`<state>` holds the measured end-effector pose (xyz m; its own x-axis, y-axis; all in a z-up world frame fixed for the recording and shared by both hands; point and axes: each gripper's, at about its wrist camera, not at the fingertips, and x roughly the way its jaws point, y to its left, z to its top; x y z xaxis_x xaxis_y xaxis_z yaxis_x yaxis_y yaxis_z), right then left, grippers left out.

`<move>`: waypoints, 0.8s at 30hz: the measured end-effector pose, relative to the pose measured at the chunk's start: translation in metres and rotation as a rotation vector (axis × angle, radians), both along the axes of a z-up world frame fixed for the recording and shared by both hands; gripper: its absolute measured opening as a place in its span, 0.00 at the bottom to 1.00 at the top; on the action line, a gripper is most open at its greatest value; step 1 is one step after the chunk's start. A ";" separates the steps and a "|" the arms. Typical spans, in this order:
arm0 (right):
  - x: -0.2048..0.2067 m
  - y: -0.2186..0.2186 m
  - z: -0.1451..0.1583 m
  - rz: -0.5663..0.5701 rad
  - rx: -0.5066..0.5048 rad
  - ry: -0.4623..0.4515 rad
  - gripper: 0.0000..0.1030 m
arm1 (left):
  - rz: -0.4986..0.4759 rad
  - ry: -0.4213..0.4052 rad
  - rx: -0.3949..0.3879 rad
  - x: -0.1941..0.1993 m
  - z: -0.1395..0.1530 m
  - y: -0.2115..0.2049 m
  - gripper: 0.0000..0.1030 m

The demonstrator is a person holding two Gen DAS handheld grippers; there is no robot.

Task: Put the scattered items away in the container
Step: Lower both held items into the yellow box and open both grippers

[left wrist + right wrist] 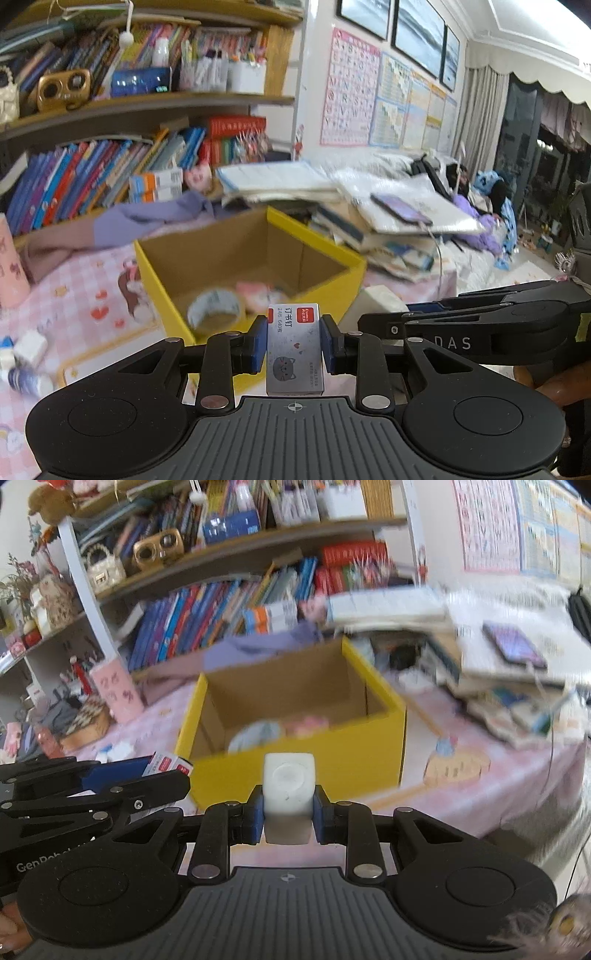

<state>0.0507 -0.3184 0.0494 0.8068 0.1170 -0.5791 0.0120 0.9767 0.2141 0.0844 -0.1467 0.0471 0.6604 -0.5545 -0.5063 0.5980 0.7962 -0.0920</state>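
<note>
Left gripper (pixel 294 347): fingers clamped on the staple box (pixel 294 350), blue pads pressed on both its long sides, box upright, held in the air just before the yellow wall.
Right gripper (pixel 289 812): fingers clamped on the white cube (pixel 289 788), held just before the near wall of the container.
Container (pixel 347 280): yellow cardboard box, open on top, standing on the pink patterned surface (pixel 74 295).
Inside the container: tape roll (pixel 216 308) on the floor of the box, just beside a pink item (pixel 258 295), blurred.
Left of the container: small white and blue items (pixel 26 354) scattered on the surface.
Behind the container: purple cloth (pixel 147 221), then pile of books (pixel 369 206) with a phone (pixel 400 208) on top.
Farthest: bookshelf (pixel 147 99) full of books.
</note>
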 end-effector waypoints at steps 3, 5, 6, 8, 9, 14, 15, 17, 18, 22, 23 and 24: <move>0.016 -0.008 0.015 0.013 0.003 -0.059 0.23 | 0.019 -0.039 -0.011 0.015 0.010 -0.007 0.27; 0.029 -0.013 0.021 0.031 -0.004 -0.084 0.23 | 0.036 -0.056 -0.011 0.026 0.014 -0.012 0.27; 0.035 -0.014 0.022 0.042 -0.009 -0.089 0.23 | 0.048 -0.060 -0.010 0.033 0.015 -0.014 0.27; 0.049 -0.018 0.021 0.062 -0.018 -0.085 0.23 | 0.074 -0.059 -0.008 0.045 0.014 -0.019 0.27; 0.056 -0.020 0.020 0.071 -0.020 -0.078 0.23 | 0.087 -0.055 -0.007 0.050 0.013 -0.020 0.27; 0.091 -0.026 0.011 0.123 -0.040 -0.042 0.23 | 0.135 -0.049 0.033 0.075 0.005 -0.033 0.27; 0.099 -0.026 0.008 0.136 -0.046 -0.035 0.23 | 0.146 -0.046 0.046 0.080 0.002 -0.036 0.27; 0.112 -0.025 0.002 0.162 -0.064 -0.020 0.23 | 0.166 -0.037 0.067 0.090 -0.004 -0.041 0.27; 0.118 -0.024 -0.002 0.175 -0.073 -0.013 0.23 | 0.173 -0.033 0.076 0.093 -0.007 -0.043 0.27; 0.142 -0.024 -0.017 0.219 -0.101 0.032 0.23 | 0.199 -0.007 0.118 0.109 -0.021 -0.051 0.27; 0.147 -0.025 -0.021 0.227 -0.106 0.045 0.23 | 0.205 0.004 0.131 0.113 -0.025 -0.053 0.27; 0.153 -0.025 -0.025 0.236 -0.111 0.059 0.23 | 0.209 0.014 0.142 0.116 -0.028 -0.054 0.27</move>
<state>0.2036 -0.3439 0.0244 0.7290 0.2310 -0.6443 -0.2091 0.9715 0.1117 0.2008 -0.2012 0.0187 0.7454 -0.3295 -0.5795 0.4188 0.9078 0.0226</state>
